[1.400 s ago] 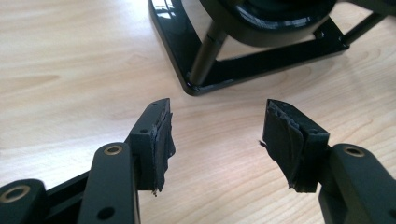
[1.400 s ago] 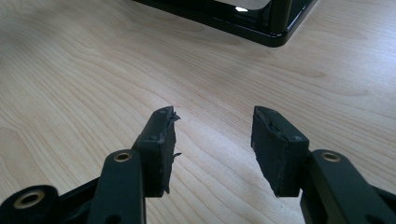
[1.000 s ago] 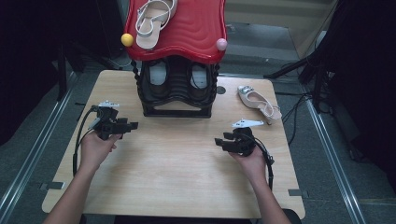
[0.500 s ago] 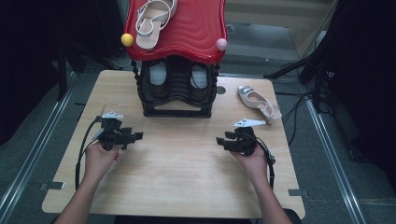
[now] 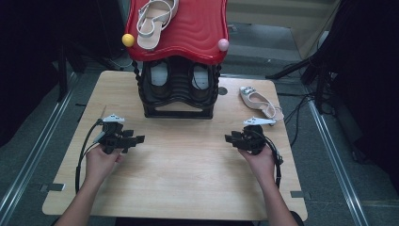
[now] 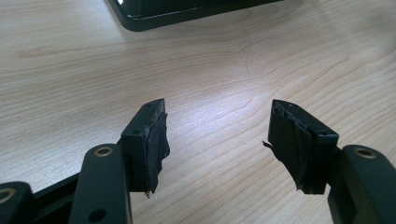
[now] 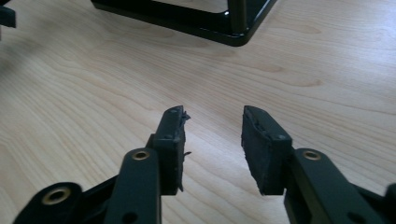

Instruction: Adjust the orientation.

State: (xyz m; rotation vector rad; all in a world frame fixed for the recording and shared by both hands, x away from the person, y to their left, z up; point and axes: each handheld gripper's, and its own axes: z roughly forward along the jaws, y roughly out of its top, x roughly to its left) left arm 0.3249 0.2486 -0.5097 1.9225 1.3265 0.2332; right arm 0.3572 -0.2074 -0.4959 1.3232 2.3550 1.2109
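Both forearms came in from the near edge of the desk [image 5: 188, 188], each hand low over the bare wood and turned inward, so the two tools pointed at each other. The left tool [image 5: 136, 139] stood wide, nothing between its jaws; the right tool [image 5: 229, 138] (its jaws had just been closing) kept a narrower gap, also empty. The nearest thing, a pale shoe [image 5: 259, 101], lay beyond the right hand by the black rack [image 5: 178, 112].

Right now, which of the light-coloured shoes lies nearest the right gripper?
The pale flat shoe lying alone on the table, just beyond the right gripper. The strappy sandal sits atop the red rack, farther off.
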